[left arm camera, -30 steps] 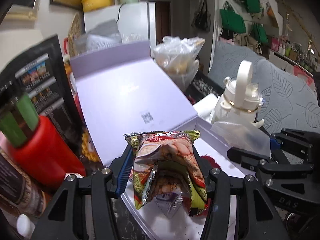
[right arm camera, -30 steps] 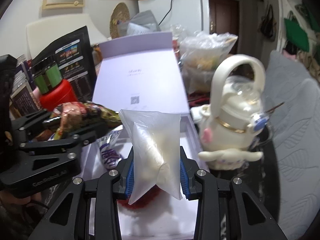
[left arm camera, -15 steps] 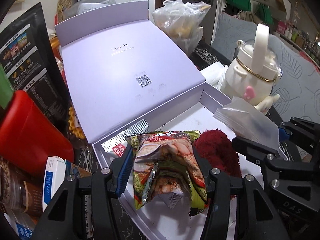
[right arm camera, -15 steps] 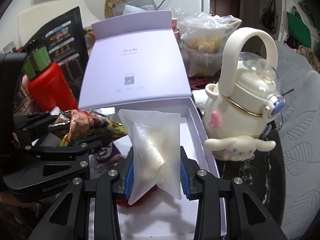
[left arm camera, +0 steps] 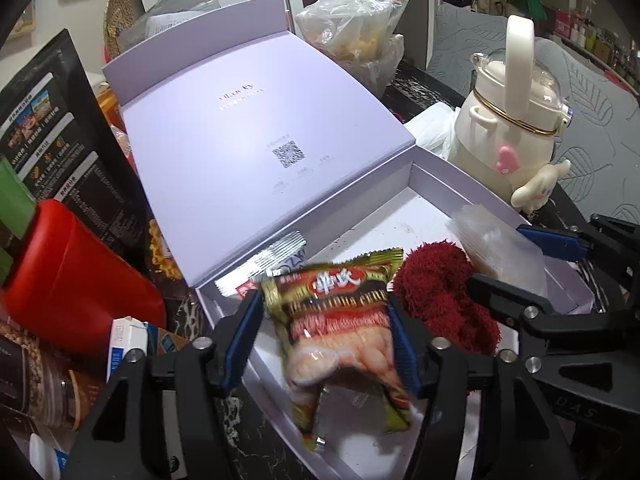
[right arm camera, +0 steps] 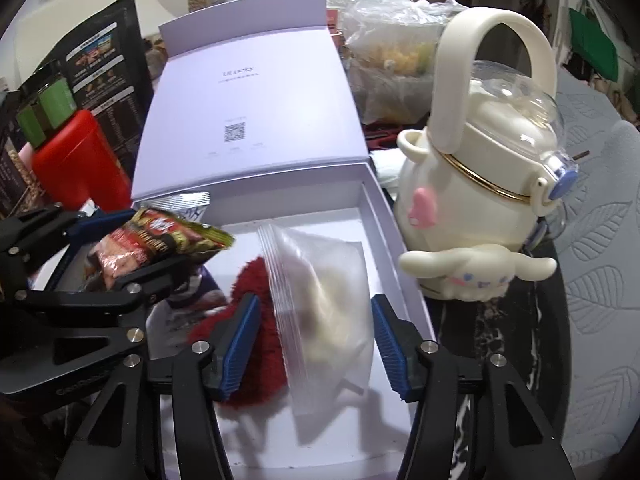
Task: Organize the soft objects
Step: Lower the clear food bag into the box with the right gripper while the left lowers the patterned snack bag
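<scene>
Cluttered worktop (left arm camera: 240,408) carried your lilac box (left arm camera: 440,176); both fingers had just been spreading, the left gripper (left arm camera: 324,344) releasing the snack packet (left arm camera: 340,320), the right gripper (right arm camera: 316,340) the clear bag (right arm camera: 324,304).

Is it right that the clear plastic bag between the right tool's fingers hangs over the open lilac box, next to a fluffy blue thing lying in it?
Nearly. The fluffy thing is dark red, not blue, as the right wrist view shows. The rest holds: the clear plastic bag sits between the right gripper fingers, whose jaws have just been opening, over the open lilac box.
</scene>
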Demonstrator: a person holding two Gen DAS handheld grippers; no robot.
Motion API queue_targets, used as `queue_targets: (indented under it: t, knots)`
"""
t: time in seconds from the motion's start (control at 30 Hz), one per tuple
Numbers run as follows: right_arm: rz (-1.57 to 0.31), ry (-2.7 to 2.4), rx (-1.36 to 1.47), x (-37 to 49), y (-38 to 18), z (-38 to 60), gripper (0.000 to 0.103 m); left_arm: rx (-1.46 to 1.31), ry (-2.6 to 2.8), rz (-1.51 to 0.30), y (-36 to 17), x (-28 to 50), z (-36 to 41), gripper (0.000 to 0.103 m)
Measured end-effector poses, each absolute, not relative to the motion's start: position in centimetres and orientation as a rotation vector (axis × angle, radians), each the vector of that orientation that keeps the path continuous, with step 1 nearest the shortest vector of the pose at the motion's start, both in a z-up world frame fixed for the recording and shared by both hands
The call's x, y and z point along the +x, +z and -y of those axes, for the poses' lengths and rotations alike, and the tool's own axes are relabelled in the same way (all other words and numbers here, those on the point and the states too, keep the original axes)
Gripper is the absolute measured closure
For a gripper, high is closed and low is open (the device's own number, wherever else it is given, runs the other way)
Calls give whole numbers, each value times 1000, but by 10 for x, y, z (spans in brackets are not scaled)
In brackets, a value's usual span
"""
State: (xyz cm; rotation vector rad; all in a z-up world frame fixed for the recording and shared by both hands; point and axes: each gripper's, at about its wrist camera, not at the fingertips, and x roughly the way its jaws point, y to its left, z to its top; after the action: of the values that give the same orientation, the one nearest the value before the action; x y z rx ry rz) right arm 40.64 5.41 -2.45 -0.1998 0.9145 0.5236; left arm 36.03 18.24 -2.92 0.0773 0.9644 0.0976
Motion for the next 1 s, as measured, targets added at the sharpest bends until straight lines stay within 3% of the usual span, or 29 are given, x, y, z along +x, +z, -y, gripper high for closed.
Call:
queue_targets:
  t: [0.1,1.0]
  knots:
    - [-918,521,-187,406,-23,-51,41,76,112,-954,-27,359,-185,37]
    - [-675,525,-187,359,47,-32,41,36,81,-764,43,315,-185,37]
